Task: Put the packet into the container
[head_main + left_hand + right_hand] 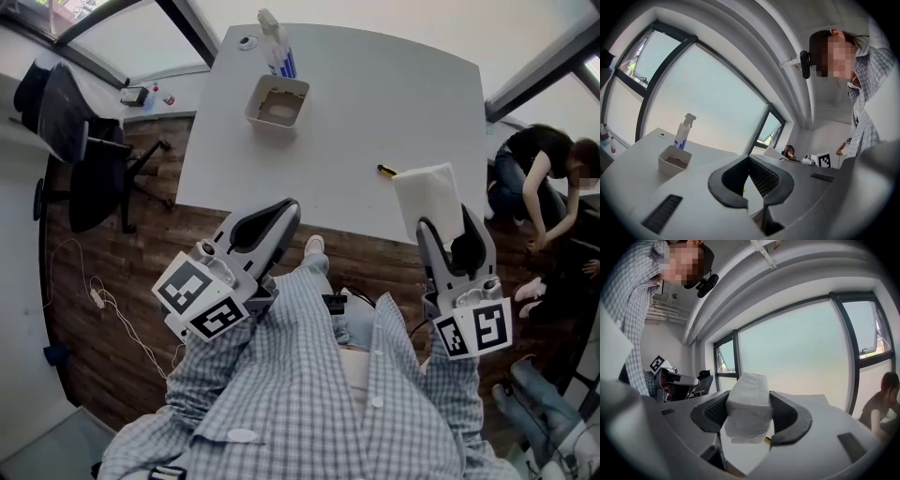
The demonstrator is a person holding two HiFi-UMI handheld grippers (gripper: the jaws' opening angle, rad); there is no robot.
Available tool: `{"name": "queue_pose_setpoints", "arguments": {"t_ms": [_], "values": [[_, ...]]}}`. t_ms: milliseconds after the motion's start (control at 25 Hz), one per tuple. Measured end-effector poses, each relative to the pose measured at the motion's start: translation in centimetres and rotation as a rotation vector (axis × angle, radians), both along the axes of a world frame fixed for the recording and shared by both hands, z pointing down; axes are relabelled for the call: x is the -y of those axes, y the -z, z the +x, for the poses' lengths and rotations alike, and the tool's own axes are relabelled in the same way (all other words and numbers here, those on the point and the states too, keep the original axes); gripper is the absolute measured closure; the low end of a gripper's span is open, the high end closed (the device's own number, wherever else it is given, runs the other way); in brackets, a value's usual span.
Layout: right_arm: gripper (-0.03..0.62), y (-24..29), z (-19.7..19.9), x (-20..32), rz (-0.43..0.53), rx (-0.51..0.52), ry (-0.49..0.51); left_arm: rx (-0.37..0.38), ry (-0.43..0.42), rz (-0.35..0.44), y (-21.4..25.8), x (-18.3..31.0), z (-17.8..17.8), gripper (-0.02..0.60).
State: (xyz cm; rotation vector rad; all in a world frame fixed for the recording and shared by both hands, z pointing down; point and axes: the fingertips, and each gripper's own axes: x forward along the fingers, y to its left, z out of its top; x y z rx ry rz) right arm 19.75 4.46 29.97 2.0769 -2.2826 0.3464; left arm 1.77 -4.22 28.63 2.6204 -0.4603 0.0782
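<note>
The packet [427,193] is a white, soft-wrapped block, and my right gripper [454,225] is shut on it over the near right edge of the white table [375,103]. In the right gripper view the packet [747,401] fills the space between the two dark pads. The container [277,100], a small pale open bin, stands far back on the table, left of centre; the left gripper view shows the container [674,160] ahead and to the left. My left gripper [287,210] hovers off the table's near edge with its tips together and nothing held; its shut tips [749,160] show in its own view.
A spray bottle [278,52] stands just behind the container, with a small round object [247,41] beside it. A yellow-and-black pen [386,170] lies near the packet. A black office chair [80,150] is on the left, and a person [544,183] crouches on the right.
</note>
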Motion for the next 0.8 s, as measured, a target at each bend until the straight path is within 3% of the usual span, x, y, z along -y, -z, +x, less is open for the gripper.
{"name": "queue_pose_setpoints", "arguments": {"t_ms": [800], "values": [[0.335, 0.3, -1.5, 8.3, 0.025, 0.031, -0.076, -0.019, -0.057, 0.002, -0.4, 9.3, -1.1, 0.575]]}}
